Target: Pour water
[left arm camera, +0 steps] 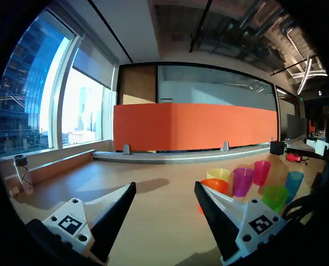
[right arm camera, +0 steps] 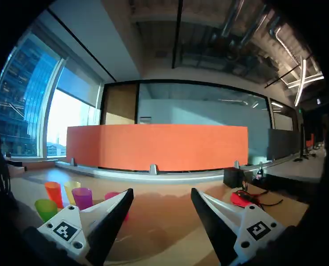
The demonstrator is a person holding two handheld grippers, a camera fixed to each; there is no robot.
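Overhead, tall windows [left arm camera: 26, 102] ran down the left side, and a long orange panel [left arm camera: 195, 126] stood upright along the far edge of the wooden surface [left arm camera: 164, 177]. The left gripper [left arm camera: 164, 185] hung over that surface with its fingers wide apart and nothing between them. The right gripper [right arm camera: 162, 191] was spread and empty too. In the left gripper view, coloured cups [left arm camera: 243, 181] stood clustered to the right, and the orange cup [left arm camera: 215, 184] was partly hidden behind the right finger. In the right gripper view they sat at lower left, with the pink cup [right arm camera: 111, 194] partly behind the left finger. A clear bottle [left arm camera: 22, 173] with a dark cap stood by the window ledge, well apart from the cups. What it held could not be told. A black box [left arm camera: 277, 147] and a red thing [left arm camera: 294, 157] lay farther right.
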